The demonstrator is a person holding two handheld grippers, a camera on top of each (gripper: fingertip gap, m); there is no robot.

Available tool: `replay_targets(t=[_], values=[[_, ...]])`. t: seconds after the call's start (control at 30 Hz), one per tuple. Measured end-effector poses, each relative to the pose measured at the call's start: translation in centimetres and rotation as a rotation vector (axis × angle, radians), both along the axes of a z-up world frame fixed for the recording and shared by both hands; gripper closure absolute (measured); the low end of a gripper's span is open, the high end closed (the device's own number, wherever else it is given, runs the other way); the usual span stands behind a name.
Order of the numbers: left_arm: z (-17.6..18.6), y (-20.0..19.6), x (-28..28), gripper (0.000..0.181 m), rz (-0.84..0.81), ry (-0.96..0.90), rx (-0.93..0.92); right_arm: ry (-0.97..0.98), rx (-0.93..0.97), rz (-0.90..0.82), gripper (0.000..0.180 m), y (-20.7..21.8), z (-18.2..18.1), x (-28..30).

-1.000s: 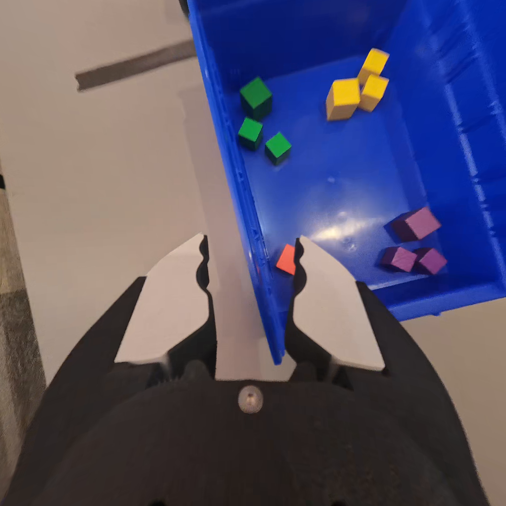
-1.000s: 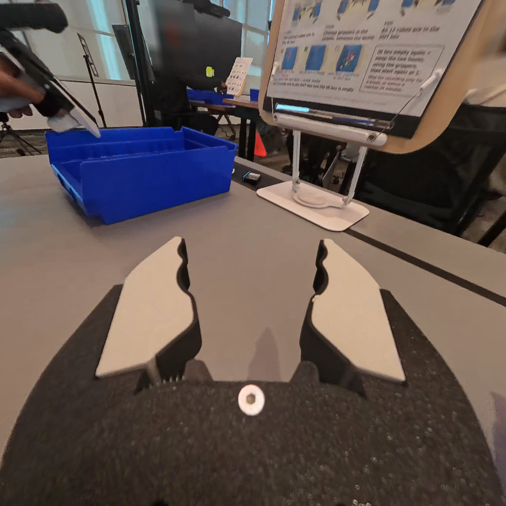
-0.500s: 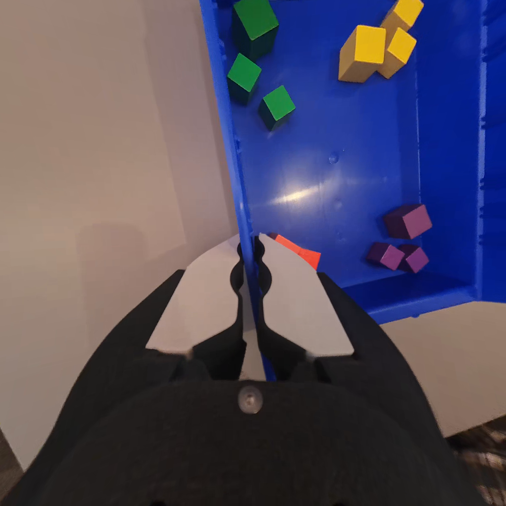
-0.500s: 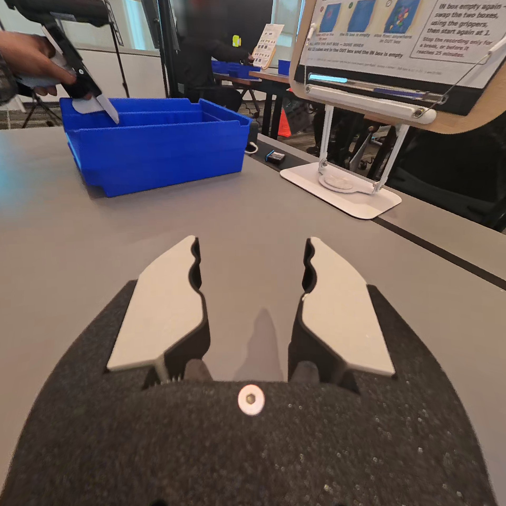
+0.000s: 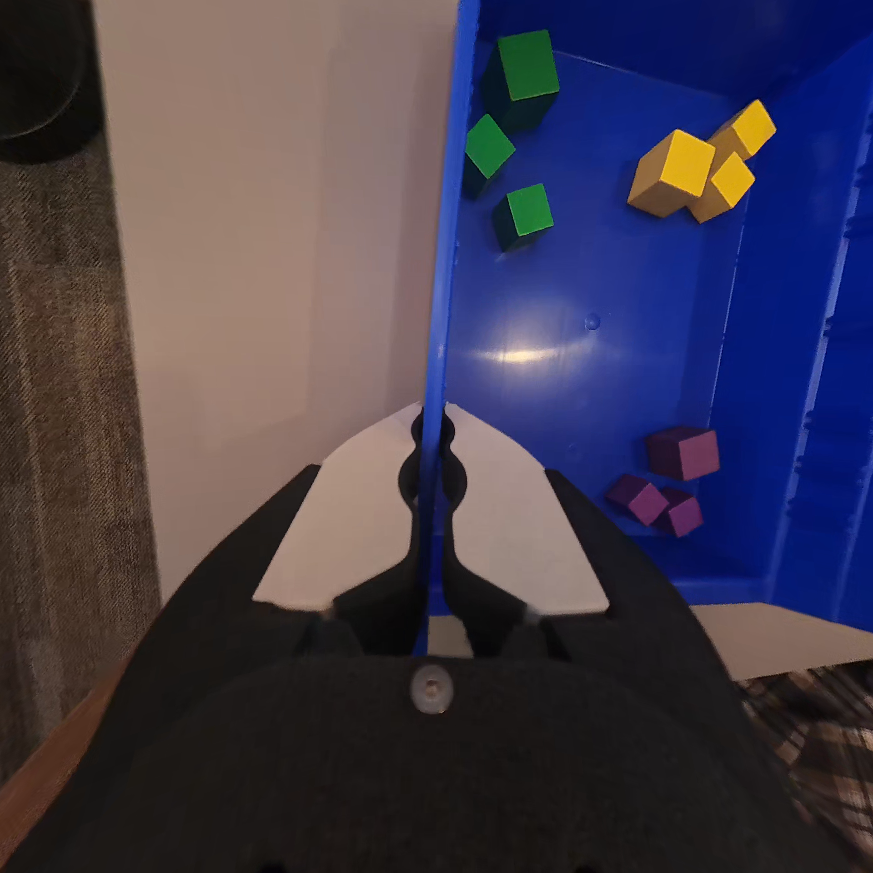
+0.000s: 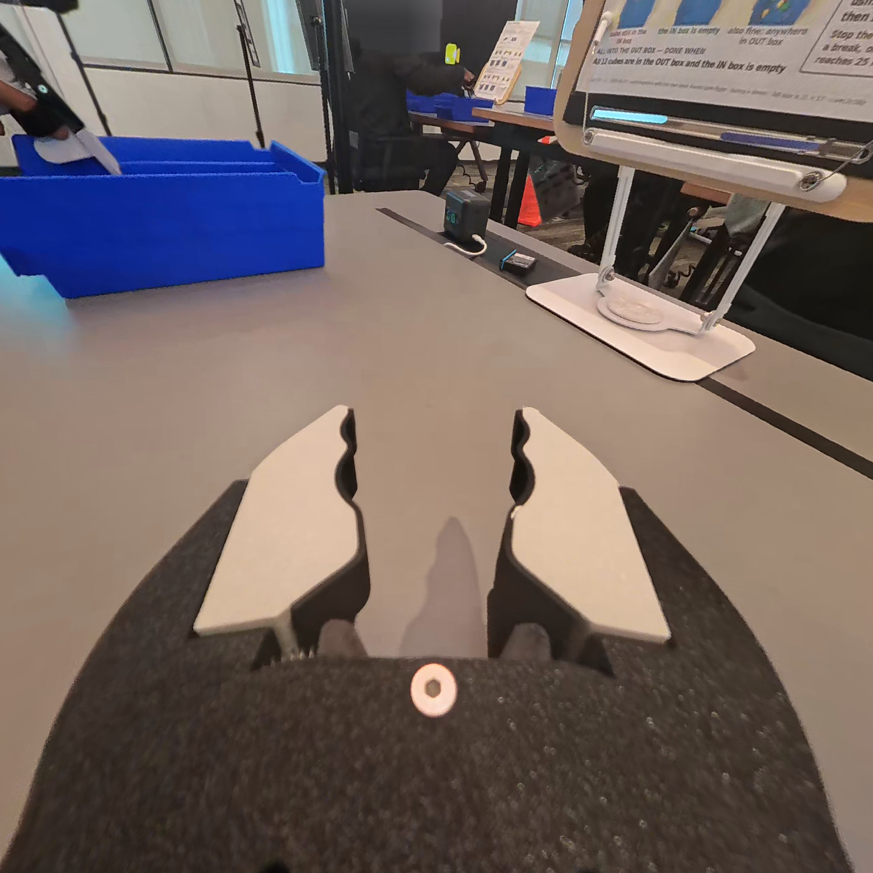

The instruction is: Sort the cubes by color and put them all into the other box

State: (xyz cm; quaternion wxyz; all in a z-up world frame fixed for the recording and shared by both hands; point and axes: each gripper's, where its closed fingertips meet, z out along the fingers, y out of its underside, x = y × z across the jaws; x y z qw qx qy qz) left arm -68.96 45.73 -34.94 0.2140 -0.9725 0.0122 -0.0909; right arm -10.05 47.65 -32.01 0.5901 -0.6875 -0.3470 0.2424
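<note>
Cubes sit grouped in the blue box (image 5: pixel 590 330) on the tabletop (image 6: pixel 425 330): three green (image 5: pixel 524 210), three yellow (image 5: pixel 685 163), three purple (image 5: pixel 685 453); left gripper (image 5: pixel 432 411) jaws clamp its wall, right gripper (image 6: pixel 432 415) jaws wide, empty

We see a grey table (image 6: pixel 425 340) below, windows (image 6: pixel 198 33) upper left, and brown patterned carpet (image 5: pixel 56 378) at left.

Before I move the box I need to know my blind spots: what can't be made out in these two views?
- Left wrist view: the floor of the blue plastic box nearest the camera is hidden behind the left claw, shut on its side wall; any cubes there are unseen.
- Right wrist view: the box's contents are hidden by its front wall.
- No second box is identifiable in either view.
</note>
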Motion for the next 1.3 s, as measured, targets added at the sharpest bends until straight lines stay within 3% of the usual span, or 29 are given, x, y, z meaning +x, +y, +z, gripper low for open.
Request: replay_targets(t=[0.53,1.3], values=[[0.1,-2.2,-8.4,0.177,0.094,0.005,-0.002,0.005,-0.026,-0.015,0.121,0.6,-0.7,0.5],[0.0,-2.5,-10.1,0.177,0.004,0.02,0.015,-0.006,-0.038,-0.012,0.121,0.7,-1.1,0.6]])
